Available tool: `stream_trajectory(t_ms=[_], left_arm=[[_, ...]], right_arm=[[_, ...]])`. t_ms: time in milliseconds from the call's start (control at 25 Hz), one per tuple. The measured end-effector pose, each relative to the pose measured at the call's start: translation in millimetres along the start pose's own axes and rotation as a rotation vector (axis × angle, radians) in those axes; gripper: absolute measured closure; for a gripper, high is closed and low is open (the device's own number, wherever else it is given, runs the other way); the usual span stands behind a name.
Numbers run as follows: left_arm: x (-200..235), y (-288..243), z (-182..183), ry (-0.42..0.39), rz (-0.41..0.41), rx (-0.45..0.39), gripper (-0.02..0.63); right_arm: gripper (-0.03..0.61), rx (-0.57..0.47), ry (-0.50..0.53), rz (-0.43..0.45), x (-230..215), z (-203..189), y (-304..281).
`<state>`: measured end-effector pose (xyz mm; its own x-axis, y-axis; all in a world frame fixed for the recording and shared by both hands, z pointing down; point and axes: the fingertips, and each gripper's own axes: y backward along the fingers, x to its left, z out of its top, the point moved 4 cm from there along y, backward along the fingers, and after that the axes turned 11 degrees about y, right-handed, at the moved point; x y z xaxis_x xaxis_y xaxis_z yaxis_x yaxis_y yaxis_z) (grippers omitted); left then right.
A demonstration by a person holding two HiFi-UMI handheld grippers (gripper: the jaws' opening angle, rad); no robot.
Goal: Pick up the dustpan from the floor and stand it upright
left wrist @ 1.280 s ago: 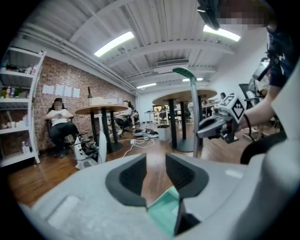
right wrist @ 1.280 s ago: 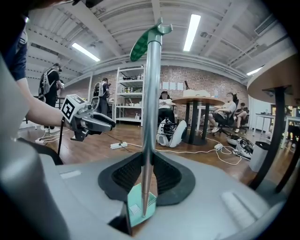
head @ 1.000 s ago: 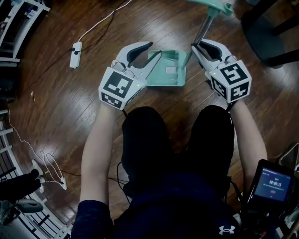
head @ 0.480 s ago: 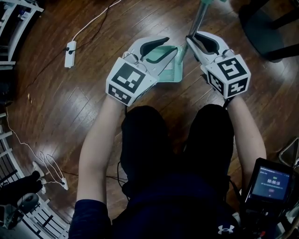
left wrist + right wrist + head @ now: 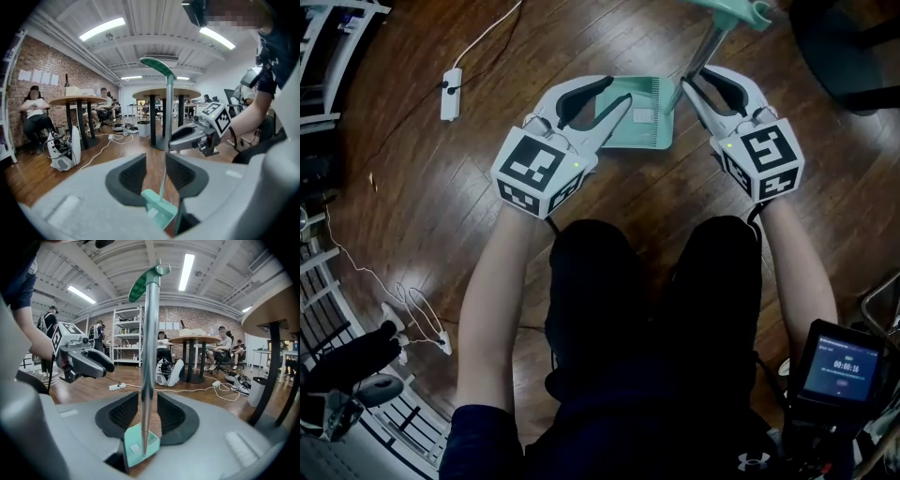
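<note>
The teal dustpan (image 5: 645,120) stands on the wood floor with its metal pole (image 5: 705,52) rising to a teal grip (image 5: 736,11). My right gripper (image 5: 694,81) has its jaws on either side of the pole (image 5: 150,357). They have just been opening, and a thin gap shows beside the pole. The pan (image 5: 136,446) lies below the right gripper (image 5: 147,413). My left gripper (image 5: 617,92) is open at the pan's left edge. Nothing is clamped between the left gripper (image 5: 155,173) jaws; the pan's comb edge (image 5: 159,208) shows just beyond them.
A white power strip (image 5: 451,80) and its cable lie on the floor at the far left. A dark chair base (image 5: 853,56) stands at the upper right. The person's legs are below the grippers. Round tables (image 5: 194,341), seated people and a white appliance (image 5: 169,372) fill the room behind.
The right jaws have spread a little wider round the pole. The left gripper has rolled and shifted slightly beside the pan. The dustpan keeps its place.
</note>
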<state>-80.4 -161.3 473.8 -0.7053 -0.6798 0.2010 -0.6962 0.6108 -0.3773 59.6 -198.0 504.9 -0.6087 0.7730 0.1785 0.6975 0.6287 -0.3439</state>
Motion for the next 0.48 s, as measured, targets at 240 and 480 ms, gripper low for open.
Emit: stream_trajectory(t_ms=[240, 480], left_arm=[[9, 36, 12, 0.063, 0.135, 0.041, 0.482], [-17, 94, 64, 0.110, 0.221, 0.035, 0.505]], right_arm=[[0.404, 0.102, -0.048, -0.003, 7, 7, 39], [0.536, 0.115, -0.132, 0.021, 7, 61, 102]])
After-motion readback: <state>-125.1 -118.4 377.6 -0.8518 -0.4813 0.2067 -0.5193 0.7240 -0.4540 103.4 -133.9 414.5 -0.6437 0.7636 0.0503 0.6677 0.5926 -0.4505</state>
